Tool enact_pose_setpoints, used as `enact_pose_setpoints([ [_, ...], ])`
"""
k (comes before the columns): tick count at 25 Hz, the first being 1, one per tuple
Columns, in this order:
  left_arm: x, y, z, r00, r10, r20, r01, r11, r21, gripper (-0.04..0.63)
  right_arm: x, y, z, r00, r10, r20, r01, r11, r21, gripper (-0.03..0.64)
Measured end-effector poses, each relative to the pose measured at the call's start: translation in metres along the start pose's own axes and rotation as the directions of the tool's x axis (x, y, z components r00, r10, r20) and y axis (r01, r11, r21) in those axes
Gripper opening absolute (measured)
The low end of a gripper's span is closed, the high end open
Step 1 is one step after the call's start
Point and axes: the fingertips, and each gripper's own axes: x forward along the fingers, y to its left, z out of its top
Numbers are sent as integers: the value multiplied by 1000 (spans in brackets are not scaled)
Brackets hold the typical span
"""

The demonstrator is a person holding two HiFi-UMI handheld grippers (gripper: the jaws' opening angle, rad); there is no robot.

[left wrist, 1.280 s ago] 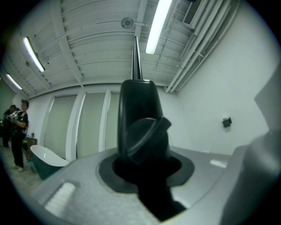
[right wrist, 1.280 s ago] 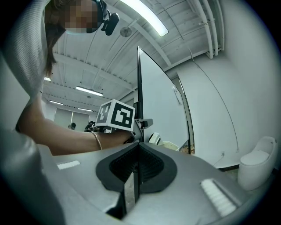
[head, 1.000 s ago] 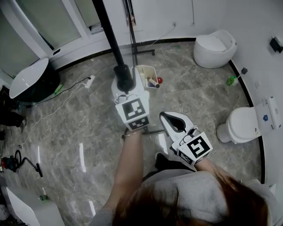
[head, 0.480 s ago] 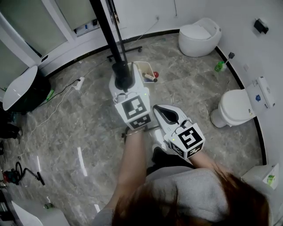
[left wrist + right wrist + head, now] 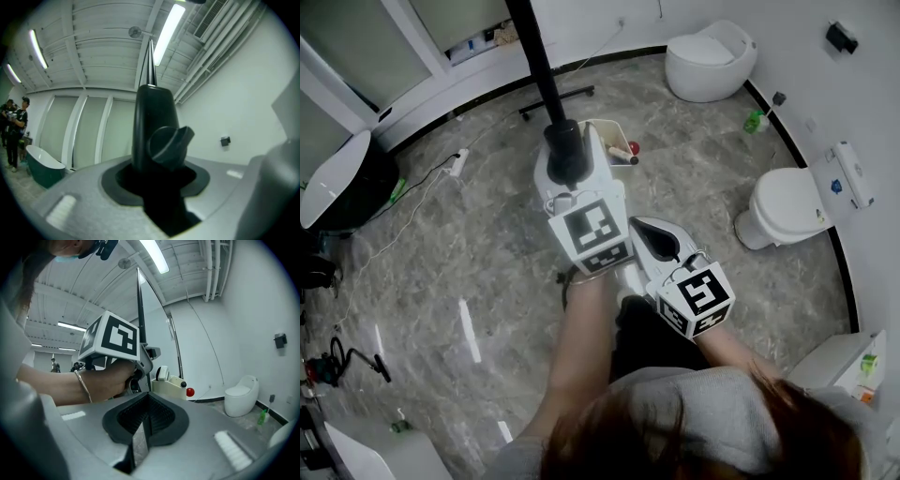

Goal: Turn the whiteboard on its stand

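The left claw (image 5: 565, 167) clasps the black edge post (image 5: 152, 117) of the whiteboard (image 5: 532, 56), which stands on the floor ahead. Its jaws have just been easing wider round the post. Stiff, tall and likely tippy, the board wants a hold at that post. The right claw (image 5: 653, 236) hangs beside it, pinched together, empty.

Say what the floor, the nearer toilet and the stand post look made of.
The floor: polished grey stone or tile, veined, reflecting lights. The nearer toilet: glossy white ceramic, probably; smooth, rounded. The stand post: black painted metal, likely; dull sheen.
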Motion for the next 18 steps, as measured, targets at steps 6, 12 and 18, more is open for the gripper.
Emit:
enact_pose_setpoints([
  [6,-37,-27,6,1000,3,3,-3,1000,-4,161,-45,-4,-7,1000,-5,-18,5,1000,-21,3],
  [12,-72,-58,12,1000,17,2,-17,1000,-3,158,-95,-2,-23,998,34,-54,-35,999,-28,3],
  [18,-100,-76,23,1000,23,5,-23,1000,-1,158,-134,4,-24,997,62,-41,-63,998,-29,3],
])
